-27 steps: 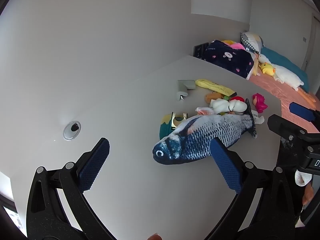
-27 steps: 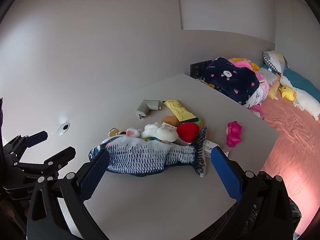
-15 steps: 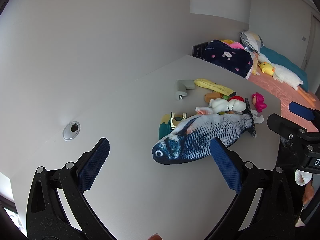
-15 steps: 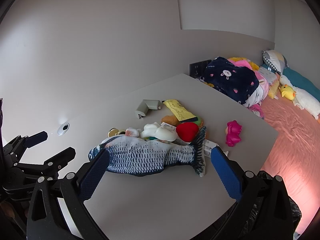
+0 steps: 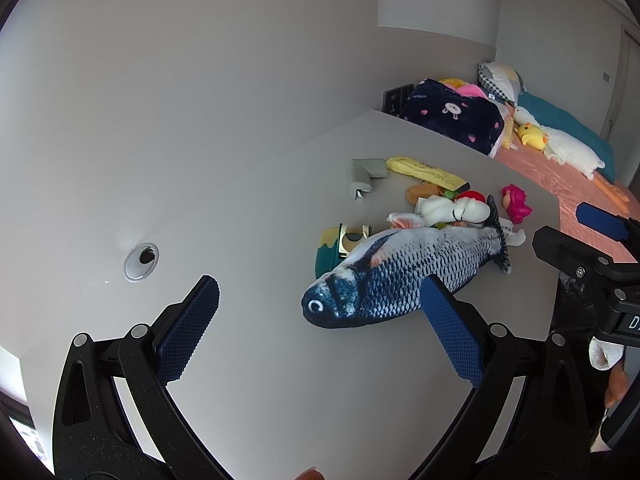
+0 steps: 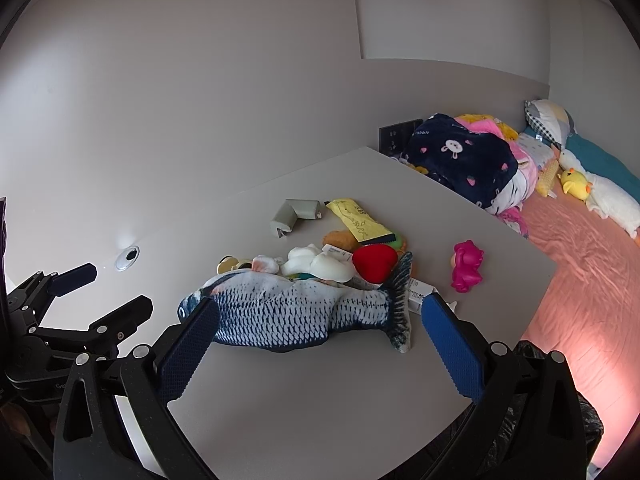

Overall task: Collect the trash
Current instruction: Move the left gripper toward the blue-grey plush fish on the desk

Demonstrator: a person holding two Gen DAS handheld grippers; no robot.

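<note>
Nearest the lens, the left gripper hovers above the grey table with its blue-padded jaws spread wide and nothing between them, aimed at the head end of the blue-and-white plush fish. The right gripper is likewise released and empty, poised low over the near table edge and framing the fish from its long side; its right finger sits just short of the tail. Each gripper shows at the margin of the other's view, the two held side by side and well apart.

The fish lies flat on the table. Touching its far flank is the clutter pile: a white soft toy, a red heart-shaped plush, a teal-and-yellow container by the head, and a small printed white paper packet tucked beside the tail. Beyond these lie a yellow flat wrapper and a grey bent piece of cardboard. A pink toy figure stands apart near the right table edge. Farthest off, a navy rabbit-print blanket is heaped on the pink bed.
</note>
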